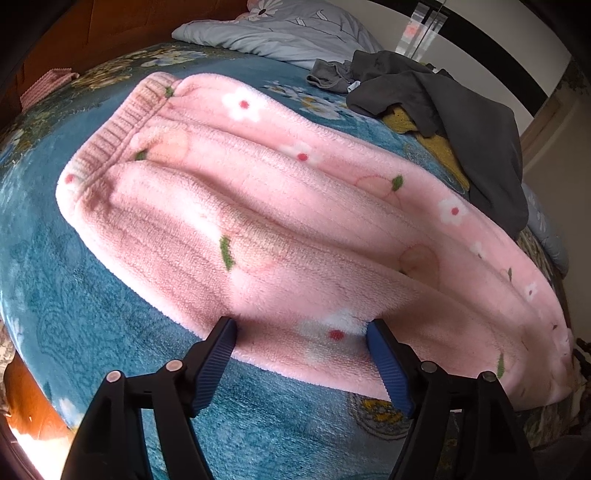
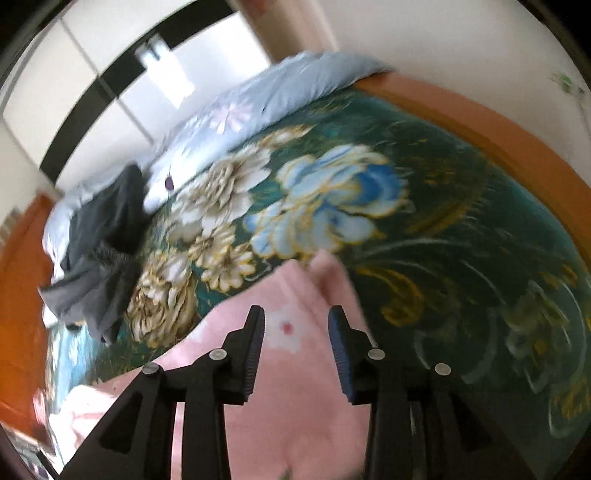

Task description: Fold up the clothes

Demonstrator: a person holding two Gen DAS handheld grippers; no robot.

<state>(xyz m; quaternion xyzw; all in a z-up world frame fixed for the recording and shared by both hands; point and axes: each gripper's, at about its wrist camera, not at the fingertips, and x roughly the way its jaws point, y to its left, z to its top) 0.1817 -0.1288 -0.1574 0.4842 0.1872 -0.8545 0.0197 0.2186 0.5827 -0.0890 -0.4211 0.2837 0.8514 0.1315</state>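
The pink fleece trousers (image 1: 280, 229) lie flat on the bed's teal floral blanket (image 1: 92, 332), their long axis running from the ribbed waistband (image 1: 118, 125) at far left to the near right. The left claw (image 1: 301, 334) stands open, straddling the near edge midway along. The right claw (image 2: 295, 321), also open, hangs over pink fabric; its view is blurred. Dark grey clothes (image 1: 443, 103) heap at far right, near a pale quilt (image 1: 288, 29)
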